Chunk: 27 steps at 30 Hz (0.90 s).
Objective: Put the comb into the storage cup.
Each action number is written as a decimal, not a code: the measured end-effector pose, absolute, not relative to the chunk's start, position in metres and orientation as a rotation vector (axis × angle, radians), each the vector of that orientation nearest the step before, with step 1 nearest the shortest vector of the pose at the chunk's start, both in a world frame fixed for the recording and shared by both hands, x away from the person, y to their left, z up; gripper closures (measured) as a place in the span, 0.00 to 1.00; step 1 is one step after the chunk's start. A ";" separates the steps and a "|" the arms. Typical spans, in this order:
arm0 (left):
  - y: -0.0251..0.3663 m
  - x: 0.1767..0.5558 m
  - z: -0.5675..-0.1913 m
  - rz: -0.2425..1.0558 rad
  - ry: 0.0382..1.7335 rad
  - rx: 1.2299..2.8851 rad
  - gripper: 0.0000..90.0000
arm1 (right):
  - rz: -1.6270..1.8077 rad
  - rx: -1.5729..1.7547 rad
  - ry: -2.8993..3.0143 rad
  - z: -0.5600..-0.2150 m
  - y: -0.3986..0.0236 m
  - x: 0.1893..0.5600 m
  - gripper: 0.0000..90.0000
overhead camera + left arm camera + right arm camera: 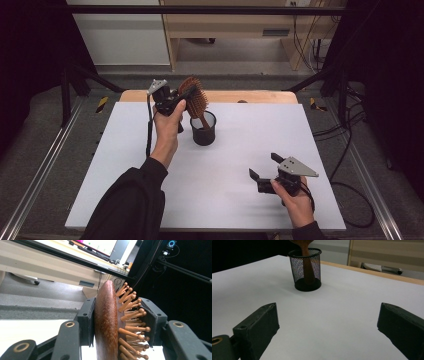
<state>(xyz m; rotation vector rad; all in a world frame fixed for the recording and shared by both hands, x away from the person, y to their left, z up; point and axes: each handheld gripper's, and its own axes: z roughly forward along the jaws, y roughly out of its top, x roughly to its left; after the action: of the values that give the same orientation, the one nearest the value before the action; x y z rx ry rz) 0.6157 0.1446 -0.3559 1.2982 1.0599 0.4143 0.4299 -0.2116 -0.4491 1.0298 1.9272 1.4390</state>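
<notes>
A wooden hairbrush [194, 96] with peg bristles stands with its handle down inside a black mesh cup [203, 129] near the table's far middle. My left gripper [183, 98] is shut on the brush head; in the left gripper view one jaw presses the smooth wooden back [106, 322] and the other rests against the bristle tips [135, 315]. My right gripper [265, 166] hovers low over the near right of the table, jaws wide apart and holding nothing. The right gripper view shows the cup [305, 270] ahead with the brush handle [307, 265] inside it.
The white table top [150, 190] has a wooden strip [250, 96] along its far edge. Black frame rails and cables run along both sides. A pale cabinet and desk stand beyond the table.
</notes>
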 end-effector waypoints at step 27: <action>0.143 0.618 -0.362 0.409 1.065 1.308 0.57 | 1.445 1.024 1.939 -0.449 -0.211 0.430 0.04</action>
<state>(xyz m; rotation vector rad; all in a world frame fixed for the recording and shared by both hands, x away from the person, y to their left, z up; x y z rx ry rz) 0.6184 0.1429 -0.3625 1.3076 1.0651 0.4089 0.4297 -0.2107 -0.4492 1.0242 1.9388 1.4451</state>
